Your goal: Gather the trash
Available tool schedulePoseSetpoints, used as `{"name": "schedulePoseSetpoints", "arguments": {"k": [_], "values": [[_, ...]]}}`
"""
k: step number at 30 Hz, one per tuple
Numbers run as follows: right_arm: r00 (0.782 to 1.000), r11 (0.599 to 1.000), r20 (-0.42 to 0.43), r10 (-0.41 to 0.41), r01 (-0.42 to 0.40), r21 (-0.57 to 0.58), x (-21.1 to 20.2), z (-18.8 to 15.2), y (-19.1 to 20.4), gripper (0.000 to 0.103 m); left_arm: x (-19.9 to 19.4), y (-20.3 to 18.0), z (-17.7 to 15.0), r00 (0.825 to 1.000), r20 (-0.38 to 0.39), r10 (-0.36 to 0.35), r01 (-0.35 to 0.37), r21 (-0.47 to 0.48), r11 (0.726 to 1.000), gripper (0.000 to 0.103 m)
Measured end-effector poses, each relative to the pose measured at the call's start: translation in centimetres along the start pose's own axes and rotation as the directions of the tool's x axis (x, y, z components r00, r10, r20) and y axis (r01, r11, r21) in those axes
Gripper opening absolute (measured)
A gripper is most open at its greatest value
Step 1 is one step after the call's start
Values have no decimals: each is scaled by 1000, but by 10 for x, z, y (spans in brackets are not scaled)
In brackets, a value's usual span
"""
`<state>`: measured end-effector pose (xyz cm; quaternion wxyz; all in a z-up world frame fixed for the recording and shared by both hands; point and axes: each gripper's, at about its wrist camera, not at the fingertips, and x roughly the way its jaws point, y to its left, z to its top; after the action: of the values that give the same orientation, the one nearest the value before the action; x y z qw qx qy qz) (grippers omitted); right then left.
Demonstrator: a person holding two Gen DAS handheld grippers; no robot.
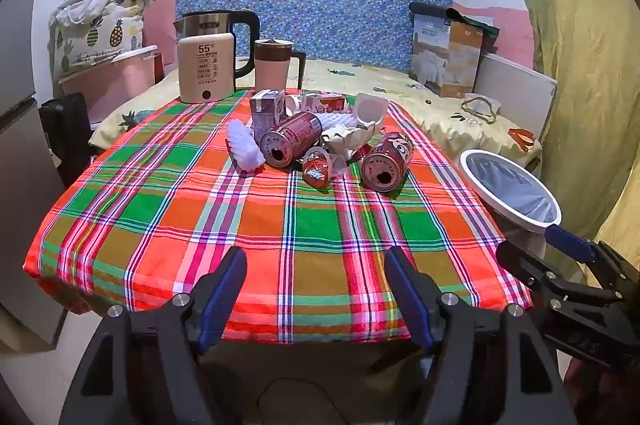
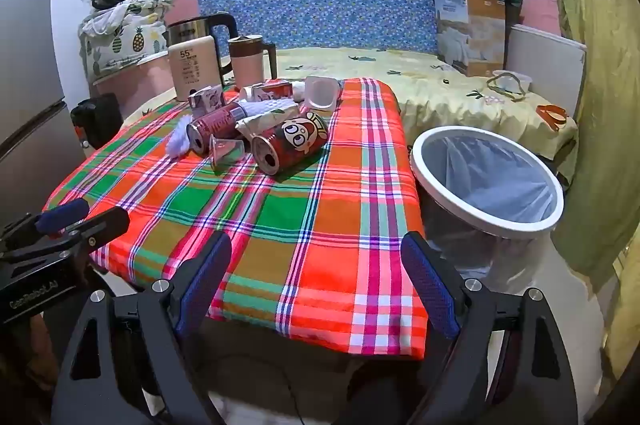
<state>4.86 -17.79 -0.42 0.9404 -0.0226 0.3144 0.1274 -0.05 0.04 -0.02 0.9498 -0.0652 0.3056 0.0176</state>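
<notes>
A heap of trash lies at the far half of the plaid-covered table (image 1: 256, 225): a red can with a cartoon face (image 1: 386, 161) (image 2: 292, 147), a second red can (image 1: 290, 139) (image 2: 214, 127), a clear jelly cup (image 1: 318, 167) (image 2: 226, 151), a white foam net (image 1: 244, 145), a small drink carton (image 1: 267, 109) (image 2: 206, 101), crumpled wrappers and a clear plastic cup (image 1: 370, 109) (image 2: 320, 93). My left gripper (image 1: 316, 277) stands open over the table's near edge, nothing between its fingers. My right gripper (image 2: 316, 277) is open too, near the table's front right corner. A white-rimmed bin with a liner (image 2: 486, 181) (image 1: 510, 189) stands right of the table.
An electric kettle (image 1: 206, 69) (image 2: 192, 65) and a pink mug with a lid (image 1: 274, 65) (image 2: 250, 63) stand at the table's far left. Behind is a bed (image 2: 440, 93) with a box (image 2: 472, 33). A fridge (image 2: 28, 85) is on the left, a yellow curtain (image 2: 592, 65) on the right.
</notes>
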Motion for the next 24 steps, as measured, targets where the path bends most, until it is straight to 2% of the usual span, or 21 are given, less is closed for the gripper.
{"name": "schedulePoseSetpoints", "arguments": {"k": [24], "values": [[1000,1000,-5,-3,3,1,0,1,-1,88,-1,-1,1,1000,-6,0,0,-1,1000,71]]}}
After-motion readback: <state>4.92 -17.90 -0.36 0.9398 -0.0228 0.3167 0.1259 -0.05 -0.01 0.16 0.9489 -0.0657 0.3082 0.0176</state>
